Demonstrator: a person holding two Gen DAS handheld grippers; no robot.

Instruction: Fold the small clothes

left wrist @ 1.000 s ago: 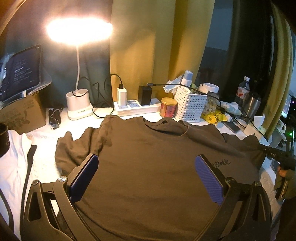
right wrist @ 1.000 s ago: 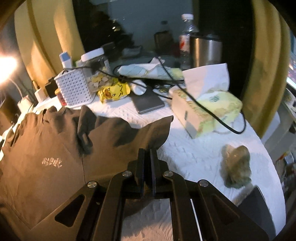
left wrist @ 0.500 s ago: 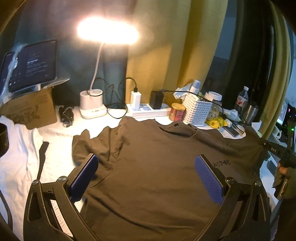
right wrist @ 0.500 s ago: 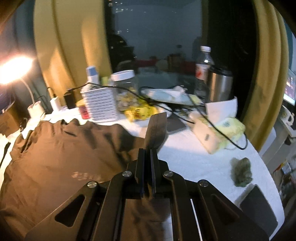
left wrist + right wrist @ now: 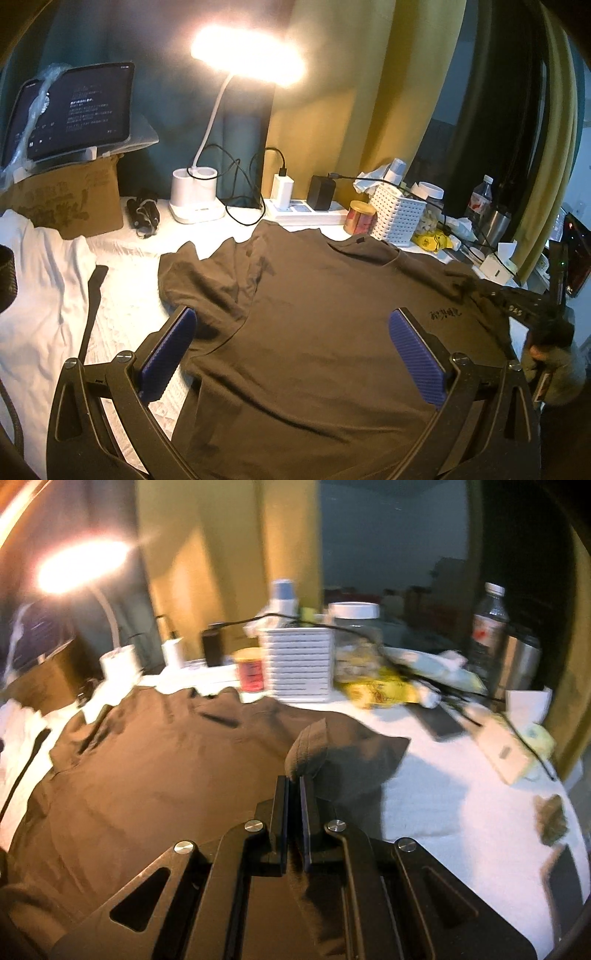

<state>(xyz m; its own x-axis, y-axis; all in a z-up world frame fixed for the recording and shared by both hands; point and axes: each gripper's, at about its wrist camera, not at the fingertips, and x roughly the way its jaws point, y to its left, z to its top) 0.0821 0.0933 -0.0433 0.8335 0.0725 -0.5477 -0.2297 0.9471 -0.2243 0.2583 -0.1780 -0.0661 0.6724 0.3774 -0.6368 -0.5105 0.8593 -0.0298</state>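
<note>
White table, T-shirt collar backward.

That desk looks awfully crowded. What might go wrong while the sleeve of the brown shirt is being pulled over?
The right tool pinches only a small fold of the brown cotton T-shirt, so the cloth may slip free mid-fold. The far edge of the shirt lies close to the small red-labelled jar and the white slotted plastic basket, so a hard tug might knock them. The left tool hovers open, pinning nothing, so the whole shirt could slide.

Matt brown cloth t-shirt (wrinkled) beside perforated white plastic basket.
</note>
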